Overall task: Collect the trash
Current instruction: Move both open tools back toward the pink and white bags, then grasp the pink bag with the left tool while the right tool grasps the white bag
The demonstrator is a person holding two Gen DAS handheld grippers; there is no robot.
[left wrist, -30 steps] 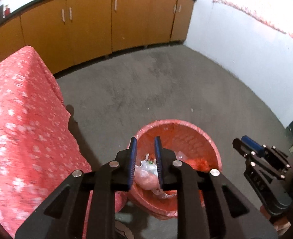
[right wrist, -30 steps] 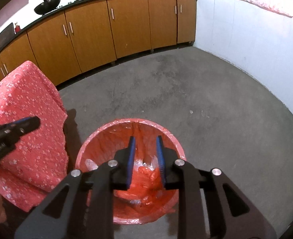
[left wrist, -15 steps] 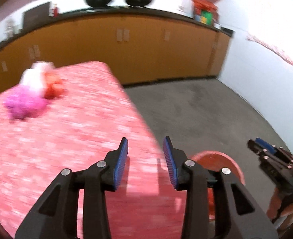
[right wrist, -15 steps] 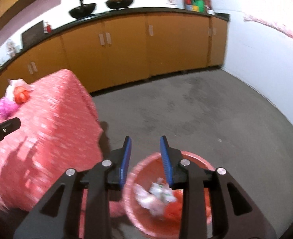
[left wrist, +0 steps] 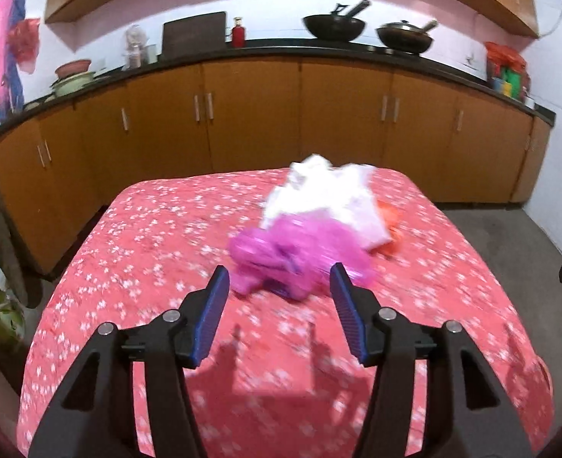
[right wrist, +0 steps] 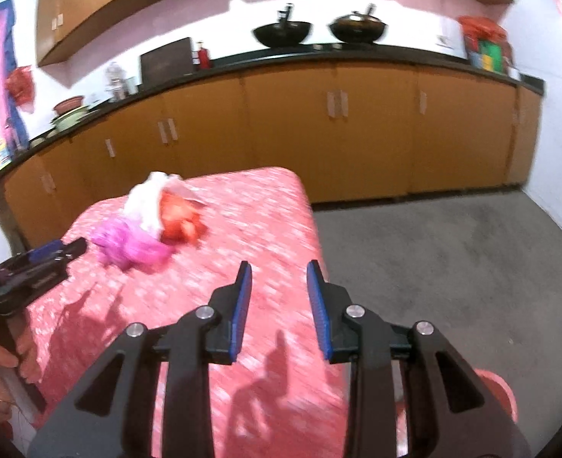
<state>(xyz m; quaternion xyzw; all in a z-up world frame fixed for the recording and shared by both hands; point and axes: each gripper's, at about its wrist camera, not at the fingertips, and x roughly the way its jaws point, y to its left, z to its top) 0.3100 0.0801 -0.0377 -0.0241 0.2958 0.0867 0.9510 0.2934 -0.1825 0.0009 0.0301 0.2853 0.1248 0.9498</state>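
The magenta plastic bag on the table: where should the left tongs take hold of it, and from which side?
Probably the near crumpled bulge of the magenta plastic bag, approached from the camera side, angled down. It lies loose on the red floral tablecloth, directly ahead of the open left tongs, with the white bag behind it. The frame is blurred, so finer folds can't be judged.

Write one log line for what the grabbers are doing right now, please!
left gripper: open, empty, jaws just widening, aimed at magenta bag | right gripper: open, empty | trash pile on table
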